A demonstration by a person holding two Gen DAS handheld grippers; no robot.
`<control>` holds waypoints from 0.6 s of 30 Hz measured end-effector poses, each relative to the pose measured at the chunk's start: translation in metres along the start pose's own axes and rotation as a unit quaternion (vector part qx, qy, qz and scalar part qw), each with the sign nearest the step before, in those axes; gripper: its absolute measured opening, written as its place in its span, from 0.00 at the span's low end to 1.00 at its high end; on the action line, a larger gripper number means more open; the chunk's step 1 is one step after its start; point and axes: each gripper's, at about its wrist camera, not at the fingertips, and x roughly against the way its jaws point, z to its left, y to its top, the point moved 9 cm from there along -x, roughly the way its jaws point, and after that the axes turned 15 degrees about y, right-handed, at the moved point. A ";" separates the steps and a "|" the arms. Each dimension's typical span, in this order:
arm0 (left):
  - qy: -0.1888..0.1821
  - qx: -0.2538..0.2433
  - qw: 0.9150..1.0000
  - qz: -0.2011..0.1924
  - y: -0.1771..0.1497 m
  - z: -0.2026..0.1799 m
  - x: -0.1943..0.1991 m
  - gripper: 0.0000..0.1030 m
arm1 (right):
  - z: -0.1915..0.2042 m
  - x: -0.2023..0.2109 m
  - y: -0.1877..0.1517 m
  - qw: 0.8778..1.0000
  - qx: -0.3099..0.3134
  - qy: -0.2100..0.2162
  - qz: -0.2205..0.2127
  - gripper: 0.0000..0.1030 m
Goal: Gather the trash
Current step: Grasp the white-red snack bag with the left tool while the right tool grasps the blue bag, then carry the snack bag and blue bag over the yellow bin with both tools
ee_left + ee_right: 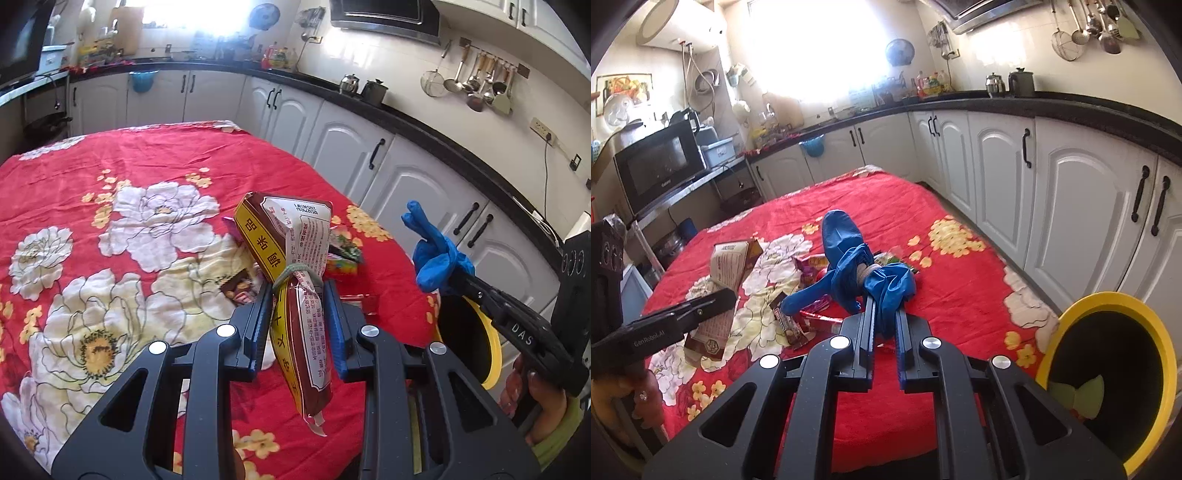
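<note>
Carry-to-bin step. Left tongs [298,295] clamped on seasoning packet [295,266], lifted off the red surface [110,155]. Right tongs [885,314] clamped on blue glove [857,273]. Bin [1145,321] at 4 o'clock of right tongs. Next: swing over the rim, release.

seasoning packet [295,280]: 1 | blue glove [857,269]: 1 | yellow-rimmed bin [1108,369]: 1 | hand-held grippers: 2 — left hand-held gripper [297,291], right hand-held gripper [885,314]

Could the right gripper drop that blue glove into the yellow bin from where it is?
Probably yes: the right gripper holds the blue glove up off the table, and the yellow bin gapes beside it, nothing between.
</note>
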 end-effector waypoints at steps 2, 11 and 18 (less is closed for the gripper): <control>-0.004 -0.002 1.000 -0.003 0.001 -0.006 0.002 0.21 | -0.003 0.007 0.002 1.000 0.000 -0.003 -0.006 0.09; -0.021 -0.015 0.999 -0.018 0.006 -0.034 0.013 0.21 | -0.017 0.033 0.002 1.000 0.002 -0.022 -0.018 0.09; -0.035 -0.032 0.998 -0.029 0.010 -0.060 0.020 0.21 | -0.027 0.051 0.001 0.999 0.001 -0.036 -0.027 0.09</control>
